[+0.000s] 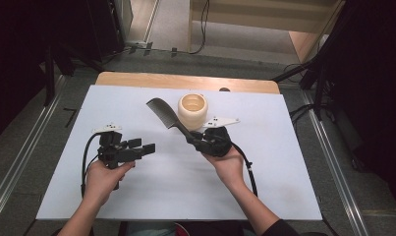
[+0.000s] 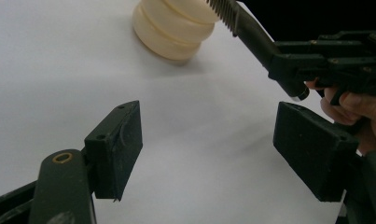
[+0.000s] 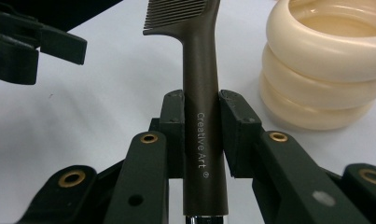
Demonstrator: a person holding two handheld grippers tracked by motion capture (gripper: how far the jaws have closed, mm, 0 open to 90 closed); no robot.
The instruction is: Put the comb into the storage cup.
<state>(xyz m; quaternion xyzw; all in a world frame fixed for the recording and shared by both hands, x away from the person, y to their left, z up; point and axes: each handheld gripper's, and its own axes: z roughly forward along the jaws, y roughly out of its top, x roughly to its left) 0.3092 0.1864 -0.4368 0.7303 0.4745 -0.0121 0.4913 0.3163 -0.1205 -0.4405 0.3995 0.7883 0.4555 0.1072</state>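
White table (image 1: 151,196) space is kept bare around a cream cup (image 1: 192,111). Just beside it, a comb (image 1: 167,116) is clamped by its handle in the right gripper (image 1: 193,140), teeth raised, seemingly for the cup. Left gripper (image 1: 147,147) is held spread, ungripping.

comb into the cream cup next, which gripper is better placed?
Right. The right gripper is already shut on the comb handle, beside the cream cup. The left gripper is open with nothing in it, farther off.
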